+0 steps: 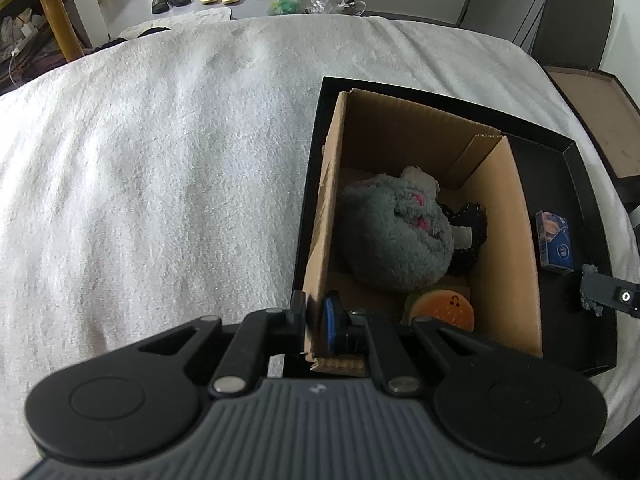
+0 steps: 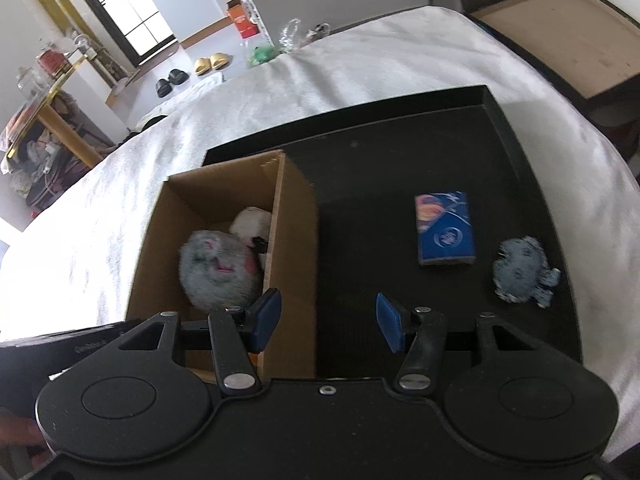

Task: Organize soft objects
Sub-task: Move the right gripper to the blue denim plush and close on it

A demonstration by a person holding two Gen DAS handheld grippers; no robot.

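2 views, taken in turn.

Left wrist view: the left gripper (image 1: 314, 320) sits at lower centre, jaws pressed together on the near left wall of the cardboard box (image 1: 504, 248), the brown edge pinched between a black finger and a blue pad. The box stands inside a black tray (image 1: 576, 200) on a white towel (image 1: 160, 168). Inside the box: a grey plush toy (image 1: 392, 236) with pink marks, a dark item just right of it, an orange round soft piece (image 1: 444, 308) near the bottom. At right edge, the tip of the right gripper shows, with grey fluff clinging to it. A blue packet (image 1: 554, 242) lies on the tray floor, right of the box.

Right wrist view: the right gripper (image 2: 326, 322) is at lower centre, blue pads spread, nothing between them. Its left pad hangs over the box's right wall, its right pad over bare tray. A small grey fuzzy piece (image 2: 520, 274) lies at centre right on the tray, just right of the blue packet (image 2: 444, 228), well apart from the pads.

Judgement: the step in hand is likely fetching that fuzzy piece for the box. To do it well, keep the left pinch steady so the box does not slide; swing the right gripper rightward, clear the packet, straddle the fluff fully, close gently, since loose pile will compress and slip.
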